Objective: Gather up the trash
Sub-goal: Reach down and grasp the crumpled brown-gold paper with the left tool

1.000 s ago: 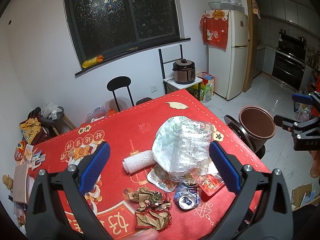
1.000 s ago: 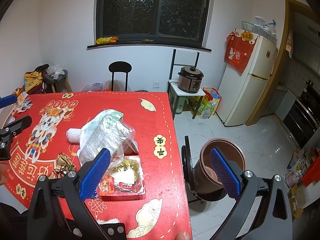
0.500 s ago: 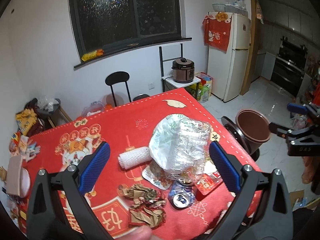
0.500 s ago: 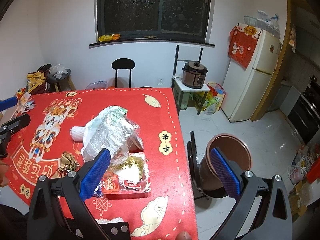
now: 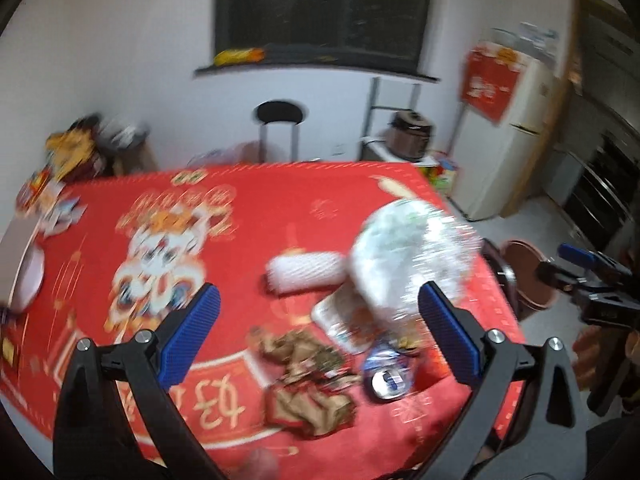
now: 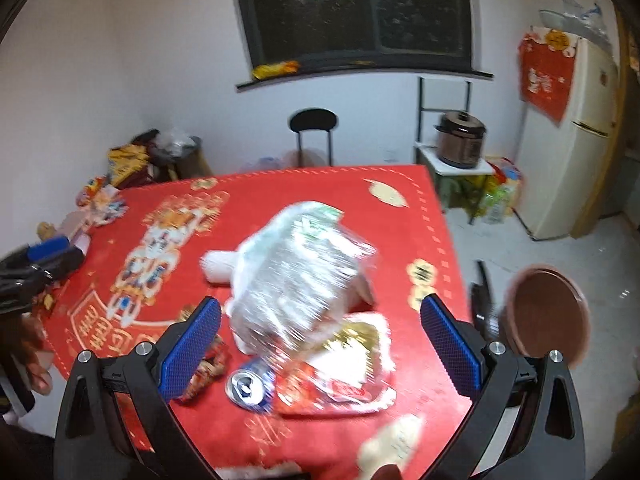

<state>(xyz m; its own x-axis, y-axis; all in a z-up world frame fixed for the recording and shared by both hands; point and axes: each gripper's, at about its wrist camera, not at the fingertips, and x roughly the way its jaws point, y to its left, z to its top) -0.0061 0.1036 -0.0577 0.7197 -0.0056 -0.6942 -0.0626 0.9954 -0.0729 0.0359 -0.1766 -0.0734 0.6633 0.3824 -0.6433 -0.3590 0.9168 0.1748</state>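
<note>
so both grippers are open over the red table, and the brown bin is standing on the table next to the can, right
Not quite. The brown bin stands on the floor off the table's right edge, not on the table; the right wrist view shows it. The rest holds: the left gripper and right gripper have their jaws wide open, and the can lies on the table.

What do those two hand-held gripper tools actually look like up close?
Both look alike. The left gripper has two black plastic arms, each ending in a finger faced with a blue textured pad, and silver screws sit at the joints. The right gripper is built the same way, with matching blue pads. No cables or sleeves are clearly visible.
</note>
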